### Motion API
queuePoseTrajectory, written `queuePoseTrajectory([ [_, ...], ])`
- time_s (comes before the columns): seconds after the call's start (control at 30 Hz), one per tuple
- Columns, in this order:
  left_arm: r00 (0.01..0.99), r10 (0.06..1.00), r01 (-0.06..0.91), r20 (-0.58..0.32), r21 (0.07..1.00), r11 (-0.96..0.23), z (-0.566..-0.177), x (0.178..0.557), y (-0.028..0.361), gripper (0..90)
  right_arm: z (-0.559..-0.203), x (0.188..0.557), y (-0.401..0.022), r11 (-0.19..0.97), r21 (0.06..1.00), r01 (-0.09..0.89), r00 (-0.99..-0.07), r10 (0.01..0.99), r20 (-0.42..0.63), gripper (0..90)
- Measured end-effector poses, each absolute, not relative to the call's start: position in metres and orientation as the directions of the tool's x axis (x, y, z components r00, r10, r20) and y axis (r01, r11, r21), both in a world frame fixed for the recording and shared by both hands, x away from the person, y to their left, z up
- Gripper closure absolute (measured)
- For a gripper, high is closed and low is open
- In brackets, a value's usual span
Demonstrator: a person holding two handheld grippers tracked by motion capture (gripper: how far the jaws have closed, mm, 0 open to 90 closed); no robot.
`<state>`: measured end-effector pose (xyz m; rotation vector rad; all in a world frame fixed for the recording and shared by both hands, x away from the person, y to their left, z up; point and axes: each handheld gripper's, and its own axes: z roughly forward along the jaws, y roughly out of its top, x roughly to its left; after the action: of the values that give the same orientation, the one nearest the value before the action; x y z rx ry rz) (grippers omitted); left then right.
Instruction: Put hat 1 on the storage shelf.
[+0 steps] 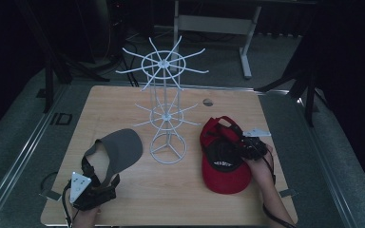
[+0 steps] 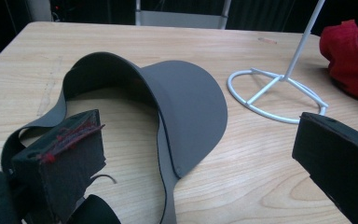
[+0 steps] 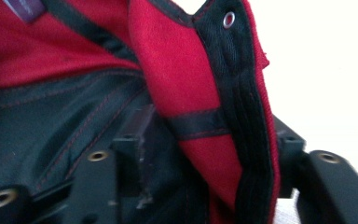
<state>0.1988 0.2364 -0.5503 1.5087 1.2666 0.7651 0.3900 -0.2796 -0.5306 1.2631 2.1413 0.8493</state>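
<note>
Tabletop; right tool (image 1: 241, 145) astride red cap (image 1: 225, 175)

The rack (image 1: 167, 107) is standing mid-table (image 1: 123, 102), toward the far side. The visor (image 1: 119, 151) is lying left of its base, and my left gripper (image 1: 89, 190) is sitting just behind the visor's strap, near my edge. The cap (image 1: 224, 156) is lying right of the base, upside down, my right gripper (image 1: 240, 145) reaching in from its right, jaws straddling the cap's side wall.
</note>
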Motion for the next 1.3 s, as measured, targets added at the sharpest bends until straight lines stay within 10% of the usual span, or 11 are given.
queuePoseTrajectory([
  [0.57,0.244,0.962,0.349,-0.127,0.936,0.035,-0.551,0.199,0.237,2.3,-0.544,0.393,-0.278,0.433,0.667,0.606,-0.464,0.874,-0.146,84.1],
  [1.3,0.226,0.968,0.361,-0.111,0.932,0.023,-0.550,0.200,0.237,2.3,-0.455,0.353,-0.292,0.265,0.849,0.457,-0.441,0.897,-0.043,85.9],
])
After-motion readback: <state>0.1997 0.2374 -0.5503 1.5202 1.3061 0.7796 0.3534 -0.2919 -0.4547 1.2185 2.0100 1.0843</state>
